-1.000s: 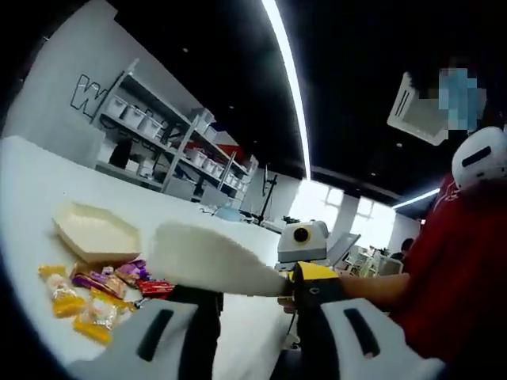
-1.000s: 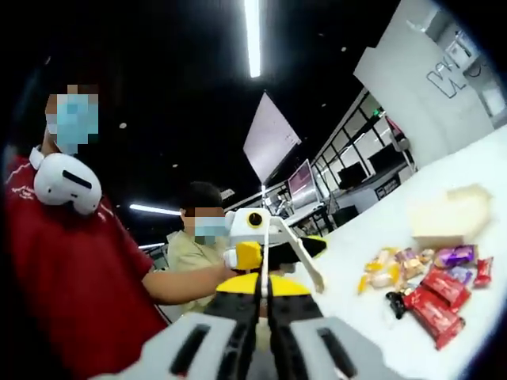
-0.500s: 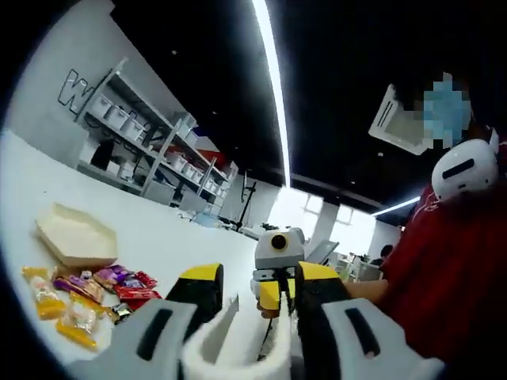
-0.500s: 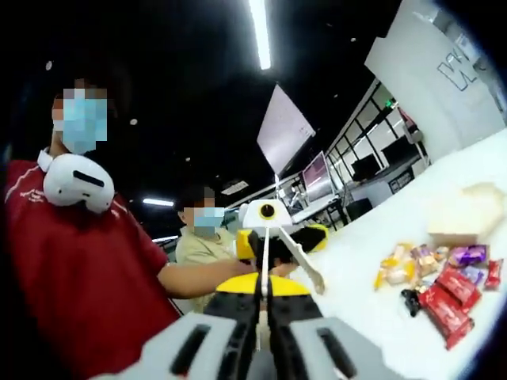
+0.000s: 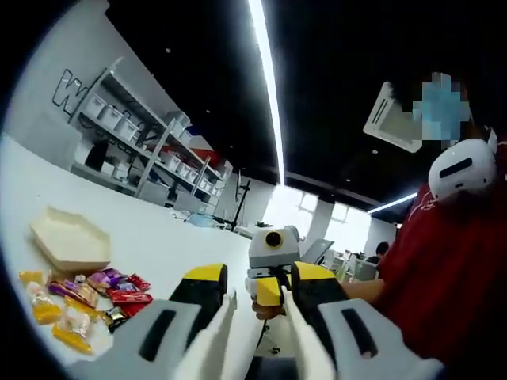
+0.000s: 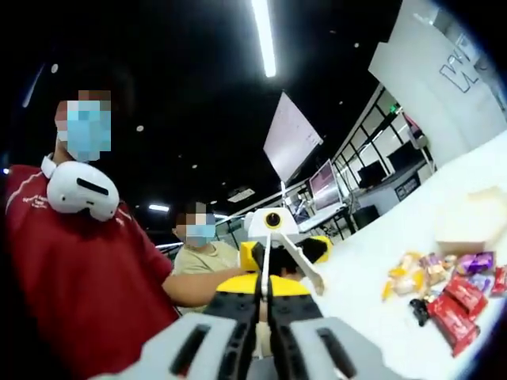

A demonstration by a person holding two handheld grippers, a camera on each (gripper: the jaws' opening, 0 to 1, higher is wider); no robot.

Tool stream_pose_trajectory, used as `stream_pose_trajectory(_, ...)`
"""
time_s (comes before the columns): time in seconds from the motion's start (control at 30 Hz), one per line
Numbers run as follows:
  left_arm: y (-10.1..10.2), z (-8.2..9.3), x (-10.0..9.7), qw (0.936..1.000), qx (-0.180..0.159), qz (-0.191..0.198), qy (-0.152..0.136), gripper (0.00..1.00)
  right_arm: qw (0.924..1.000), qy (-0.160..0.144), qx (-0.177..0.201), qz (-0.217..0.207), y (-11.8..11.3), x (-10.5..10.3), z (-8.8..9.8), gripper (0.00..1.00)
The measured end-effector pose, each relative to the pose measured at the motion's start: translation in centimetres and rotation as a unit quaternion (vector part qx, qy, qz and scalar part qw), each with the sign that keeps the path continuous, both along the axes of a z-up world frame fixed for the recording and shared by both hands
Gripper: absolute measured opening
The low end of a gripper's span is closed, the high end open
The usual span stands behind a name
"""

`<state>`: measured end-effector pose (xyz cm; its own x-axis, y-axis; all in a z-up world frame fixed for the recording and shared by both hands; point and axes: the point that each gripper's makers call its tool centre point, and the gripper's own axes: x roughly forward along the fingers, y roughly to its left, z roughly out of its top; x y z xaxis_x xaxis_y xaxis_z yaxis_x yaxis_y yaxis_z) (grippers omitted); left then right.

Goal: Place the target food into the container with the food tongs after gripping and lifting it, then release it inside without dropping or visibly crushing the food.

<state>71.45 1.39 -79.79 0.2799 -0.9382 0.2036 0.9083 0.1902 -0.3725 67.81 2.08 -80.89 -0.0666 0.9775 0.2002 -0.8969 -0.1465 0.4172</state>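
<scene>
Snacks [image 5: 79, 297]: I see the wrapped snacks in a loose pile on the white table [image 5: 166, 237], at about 8 o'clock in the left gripper view; in the right gripper view the same pile [image 6: 444, 281] sits at about 4 o'clock
Container [image 5: 71, 237]: pale and six-sided, lying on the table just beside the pile, at 9 o'clock in the left gripper view and at 3 o'clock [image 6: 475, 222] in the right gripper view; I see nothing in it
Food tongs [image 5: 218, 336]: white, well apart from the food and up off the table; the two arms rise from 6 o'clock in the left gripper view, spread in a narrow V
Left gripper [image 5: 259, 277]: it grasps the tongs, with each arm lying along the inner face of one yellow-tipped jaw; from the right gripper view I see it [image 6: 273, 237] near the centre, with a tong arm [image 6: 305, 265] slanting out toward 4 o'clock
Right gripper [image 6: 264, 281]: jaws pressed close together, with a thin pale strip running up from the gap; I cannot tell whether they pinch it
Person [image 5: 451, 269]: in red, at 3 o'clock in the left gripper view
</scene>
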Motion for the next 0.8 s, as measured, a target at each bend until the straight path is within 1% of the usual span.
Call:
stream_pose_trajectory(0.1, 0.0, -0.2, 0.2, 0.9999, 0.003, 0.003, 0.010, 0.34, 0.9999, 0.002, 0.014, -0.007, -0.3, 0.2, 0.5, 0.00)
stream_pose_trajectory(0.2, -0.2, -0.2, -0.1, 1.0000, 0.005, 0.001, 0.007, 0.32, 0.9996, -0.001, 0.023, -0.013, -0.5, 0.2, 0.9, 0.00)
stream_pose_trajectory(0.3, 0.0, 0.0, 0.1, 0.9999, -0.002, 0.007, 0.011, 0.33, 0.9991, 0.006, 0.037, -0.018, -0.7, 0.4, 1.2, 0.00)
stream_pose_trajectory(0.4, -0.1, -0.1, -0.1, 1.0000, 0.005, 0.003, 0.003, 0.29, 0.9994, 0.007, 0.030, -0.019, -0.6, 0.4, 1.0, 0.00)
stream_pose_trajectory(0.47, -0.4, 0.0, -0.1, 1.0000, 0.005, 0.001, 0.008, 0.29, 0.9995, 0.010, 0.028, -0.014, -0.6, 0.2, 0.9, 0.00)
stream_pose_trajectory(0.53, -0.4, 0.0, -0.2, 0.9999, 0.007, 0.001, 0.007, 0.30, 0.9995, 0.013, 0.027, -0.011, -0.5, 0.2, 0.9, 0.00)
stream_pose_trajectory(0.7, -0.7, 0.2, -0.3, 1.0000, 0.005, -0.002, 0.008, 0.31, 0.9997, 0.008, 0.024, -0.007, -0.1, 0.0, 0.9, 0.00)
stream_pose_trajectory(0.8, -0.6, 0.3, -0.3, 1.0000, 0.005, -0.002, 0.008, 0.31, 0.9996, 0.010, 0.026, -0.006, 0.0, 0.1, 1.0, 0.00)
